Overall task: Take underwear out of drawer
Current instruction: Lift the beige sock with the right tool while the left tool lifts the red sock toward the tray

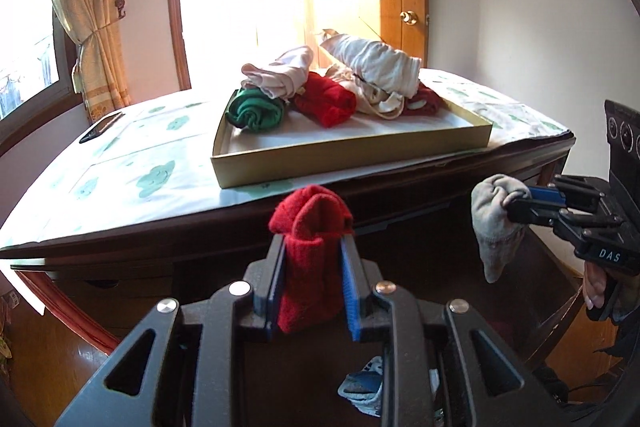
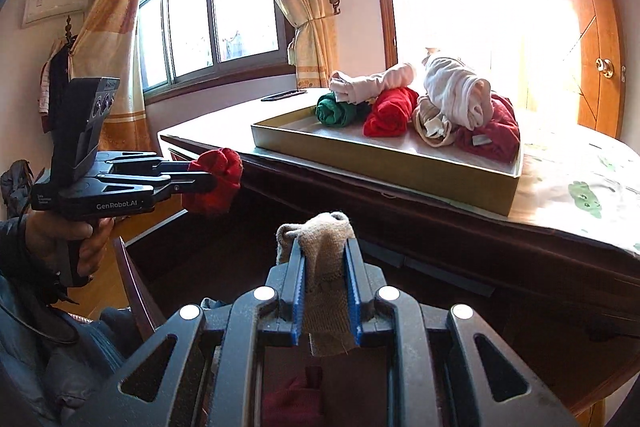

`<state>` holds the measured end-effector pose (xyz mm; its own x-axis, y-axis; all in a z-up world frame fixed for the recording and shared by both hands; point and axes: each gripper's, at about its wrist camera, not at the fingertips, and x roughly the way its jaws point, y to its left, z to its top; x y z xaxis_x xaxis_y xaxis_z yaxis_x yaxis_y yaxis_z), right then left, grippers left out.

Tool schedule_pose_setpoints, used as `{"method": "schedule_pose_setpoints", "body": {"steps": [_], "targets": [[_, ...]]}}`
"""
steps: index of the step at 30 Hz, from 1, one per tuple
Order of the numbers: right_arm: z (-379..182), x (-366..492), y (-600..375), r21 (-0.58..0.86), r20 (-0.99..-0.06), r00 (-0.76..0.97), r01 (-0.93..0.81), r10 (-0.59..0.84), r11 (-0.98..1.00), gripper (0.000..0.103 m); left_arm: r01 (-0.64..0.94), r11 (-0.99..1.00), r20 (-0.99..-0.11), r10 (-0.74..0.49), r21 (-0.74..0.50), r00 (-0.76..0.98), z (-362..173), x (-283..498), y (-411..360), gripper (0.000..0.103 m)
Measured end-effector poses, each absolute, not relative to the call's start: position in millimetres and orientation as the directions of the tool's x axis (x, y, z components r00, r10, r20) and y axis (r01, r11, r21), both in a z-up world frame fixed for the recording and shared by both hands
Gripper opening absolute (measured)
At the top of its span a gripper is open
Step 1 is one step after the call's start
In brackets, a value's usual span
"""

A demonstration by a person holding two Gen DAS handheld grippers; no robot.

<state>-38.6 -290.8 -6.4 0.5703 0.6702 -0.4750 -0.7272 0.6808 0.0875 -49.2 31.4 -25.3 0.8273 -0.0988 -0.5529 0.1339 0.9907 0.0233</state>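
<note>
the left wrist view is showing the left gripper (image 1: 312, 247) with its fingers (image 1: 276, 279) closing tight on a red rolled garment (image 1: 310, 259), which is bulging out above the blue pads, held in the air in front of the dark worktop (image 1: 120, 195). the same view is catching the right gripper (image 1: 520, 205) from the side at the right edge, its fingers pinching a grey rolled garment (image 1: 496, 223) that is hanging down below them; white letters reading "das" are showing on its black body. only this view is showing a blue and white garment (image 1: 360, 387) lying low beneath the left gripper, seemingly in the open drawer, though the dark is hiding most of it. the right wrist view is showing the right gripper (image 2: 324, 247) head on, fingers nearly together and clamping the grey rolled garment (image 2: 320, 259), and below it a dark red garment (image 2: 296, 399) is lying in shadow. only here is the left gripper (image 2: 212, 183) appearing from the side, held by a hand (image 2: 84, 243), with "genrobot.ai" printed in white on its body, and the red rolled garment (image 2: 216, 183) is sticking out past its tips. both views are showing the shallow gold tray (image 1: 340, 159) sitting on the cloud-print cloth (image 1: 152, 179) on the worktop, holding rolled green, red, cream and dark red pieces. the air conditioner (image 2: 52, 7) on the wall is appearing in the right wrist view alone.
</note>
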Motion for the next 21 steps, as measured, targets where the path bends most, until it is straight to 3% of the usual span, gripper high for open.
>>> {"method": "schedule_pose_setpoints", "body": {"steps": [21], "targets": [[25.3, -43.6, -290.7, 0.057, -0.409, 0.606, -0.73, 0.683, 0.681, 0.02, 0.163, 0.984, -0.457, -0.114, 0.07, 0.882, 12.0, -48.3, 12.5, 0.024]]}}
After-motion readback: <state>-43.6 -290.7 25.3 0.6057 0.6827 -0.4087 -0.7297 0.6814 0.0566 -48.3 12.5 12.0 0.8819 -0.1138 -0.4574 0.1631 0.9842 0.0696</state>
